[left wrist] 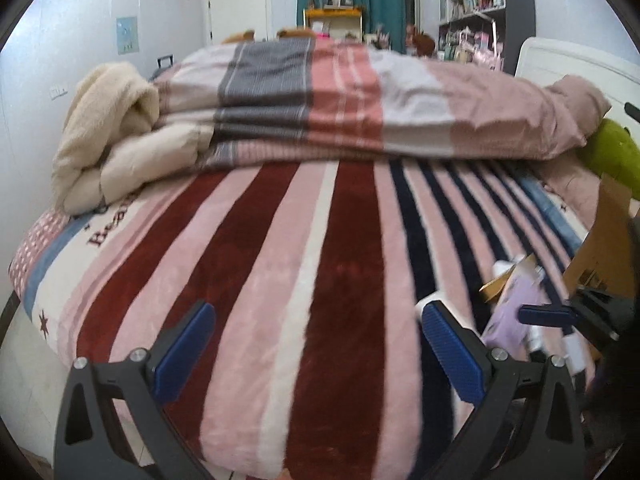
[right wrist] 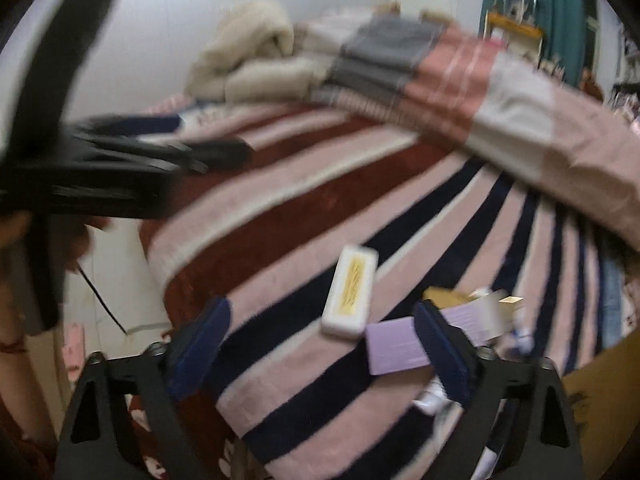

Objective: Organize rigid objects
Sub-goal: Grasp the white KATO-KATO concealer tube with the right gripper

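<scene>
A white flat box with a yellow label [right wrist: 351,292] lies on the striped bed blanket [right wrist: 320,200]. Beside it lies a purple box [right wrist: 394,344], with a cardboard piece [right wrist: 444,296] and other small packages behind. My right gripper [right wrist: 320,344] is open and empty above the blanket's near edge, the white box between and just beyond its fingertips. My left gripper [left wrist: 316,344] is open and empty over the blanket. In the left wrist view the purple box [left wrist: 510,320] and small items lie at the right. The other gripper shows in each view: [left wrist: 548,314], [right wrist: 192,148].
A folded striped quilt [left wrist: 340,100] and a cream fleece blanket [left wrist: 108,128] lie at the back of the bed. A cardboard box [left wrist: 608,240] and a green plush [left wrist: 616,152] are at the right. Shelves [left wrist: 472,4] stand behind.
</scene>
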Tool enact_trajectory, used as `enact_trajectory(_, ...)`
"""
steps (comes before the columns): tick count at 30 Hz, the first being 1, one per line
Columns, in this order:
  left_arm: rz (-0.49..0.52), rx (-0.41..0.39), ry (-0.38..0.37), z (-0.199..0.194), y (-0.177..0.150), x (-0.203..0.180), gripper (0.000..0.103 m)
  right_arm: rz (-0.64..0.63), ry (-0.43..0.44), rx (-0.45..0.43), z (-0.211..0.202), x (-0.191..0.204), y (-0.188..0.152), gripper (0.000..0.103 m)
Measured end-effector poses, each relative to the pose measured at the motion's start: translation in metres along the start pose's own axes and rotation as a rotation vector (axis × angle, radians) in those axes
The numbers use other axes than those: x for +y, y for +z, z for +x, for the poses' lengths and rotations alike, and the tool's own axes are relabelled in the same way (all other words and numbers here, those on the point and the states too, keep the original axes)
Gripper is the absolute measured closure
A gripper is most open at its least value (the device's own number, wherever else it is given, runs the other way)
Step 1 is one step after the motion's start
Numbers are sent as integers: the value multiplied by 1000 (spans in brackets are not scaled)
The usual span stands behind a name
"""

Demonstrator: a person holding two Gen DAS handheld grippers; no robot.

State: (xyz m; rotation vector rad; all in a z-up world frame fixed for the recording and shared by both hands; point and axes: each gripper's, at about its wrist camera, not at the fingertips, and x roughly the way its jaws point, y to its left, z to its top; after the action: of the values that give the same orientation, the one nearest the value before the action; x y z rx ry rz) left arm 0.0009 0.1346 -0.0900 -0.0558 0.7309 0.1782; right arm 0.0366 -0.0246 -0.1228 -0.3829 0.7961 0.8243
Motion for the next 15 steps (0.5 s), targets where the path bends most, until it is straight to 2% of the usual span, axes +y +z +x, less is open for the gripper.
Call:
enact_trajectory(3,-15,37,-28,9,-9,10,0,29,9,56,32,-6,1,32)
enact_trajectory(7,-47,84,-75,15,-14,17,0,50,-33,112,57,-18,11,36)
enact_trajectory(8,-54,93,-85,15,-14,16,0,53,-52,136,65,-21,14,42)
enact_trajectory(10,-82,94,-138,15,-16,19,0,66,-38,174,73,-25,17,51)
enact_trajectory(12,-103,89,-192,14,-17,21,1,102,-15,214,81,-33,20,69)
enact_trajectory(15,-99,111,-252,19,-15,22,1,110,11,226,82,-33,24,71)
